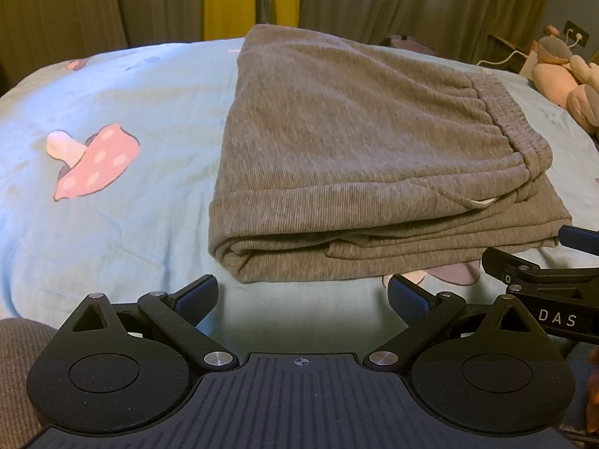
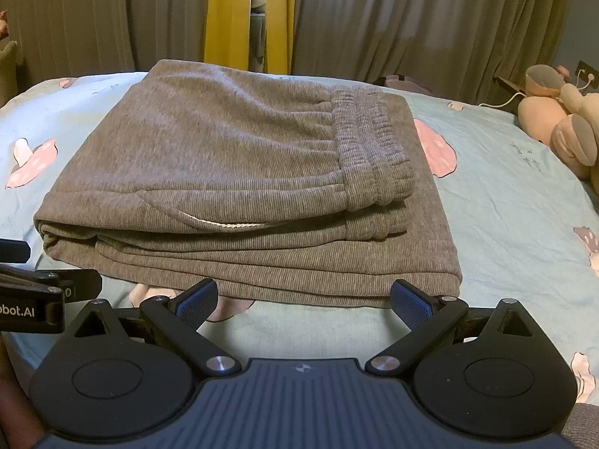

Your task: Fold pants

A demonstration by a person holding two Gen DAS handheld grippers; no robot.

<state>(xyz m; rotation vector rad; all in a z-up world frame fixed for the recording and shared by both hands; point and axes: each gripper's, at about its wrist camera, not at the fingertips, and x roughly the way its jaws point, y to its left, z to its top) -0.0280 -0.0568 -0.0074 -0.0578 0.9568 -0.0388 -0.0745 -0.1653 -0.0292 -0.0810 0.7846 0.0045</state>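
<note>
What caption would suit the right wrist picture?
Open right tool hovers before folded grey pants on a mushroom-print bedsheet.

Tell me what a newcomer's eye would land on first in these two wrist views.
The grey pants, folded into a thick stack in the middle of the bed, ribbed waistband on top toward the right. Next, the pale blue sheet with its pink mushroom print left of the stack. Both the left gripper and the right gripper are open and empty just short of the near edge.
</note>
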